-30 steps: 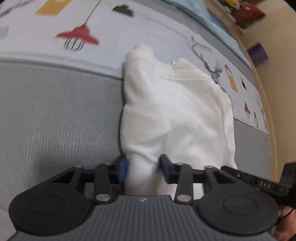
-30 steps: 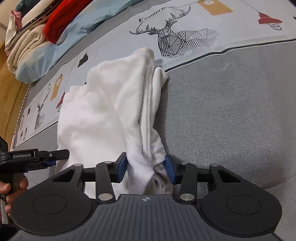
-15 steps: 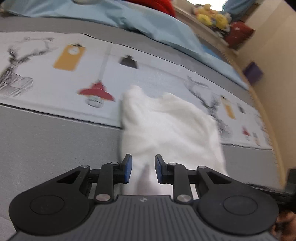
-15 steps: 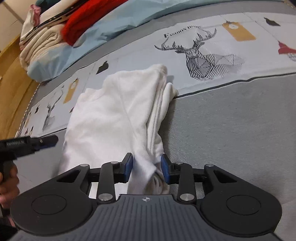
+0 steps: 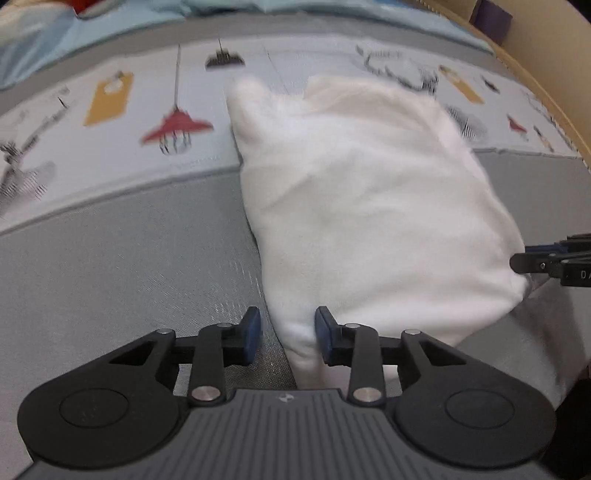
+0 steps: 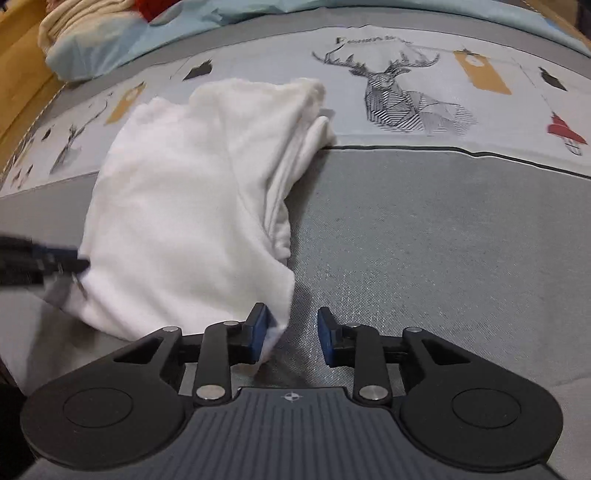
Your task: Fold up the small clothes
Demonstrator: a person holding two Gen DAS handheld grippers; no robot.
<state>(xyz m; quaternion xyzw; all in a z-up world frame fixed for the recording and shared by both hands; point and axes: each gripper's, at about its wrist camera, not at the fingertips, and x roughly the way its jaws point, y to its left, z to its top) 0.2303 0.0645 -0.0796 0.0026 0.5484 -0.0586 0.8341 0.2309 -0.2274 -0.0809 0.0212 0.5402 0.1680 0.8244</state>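
White garment (image 5: 369,206), printed bedspread (image 6: 406,92), pillows (image 6: 92,40) behind

A home bedroom: printed bedsheet (image 6: 406,55), blue quilt (image 6: 258,11), stacked bedding (image 6: 85,18).

White garment on a grey and printed bed cover

Your garment (image 6: 184,206) is plain white with no print. The bed cover (image 6: 424,240) beneath it is grey near you, then a pale band printed with a black line-drawn deer (image 6: 402,96), mustard tags (image 6: 480,72), red lamps (image 5: 173,129) and small black shapes. Beyond that lies a light blue blanket (image 6: 155,29) with cream cloth (image 6: 81,22) on it. Each claw, left (image 5: 286,334) and right (image 6: 291,334), is black with 2 blue pads.
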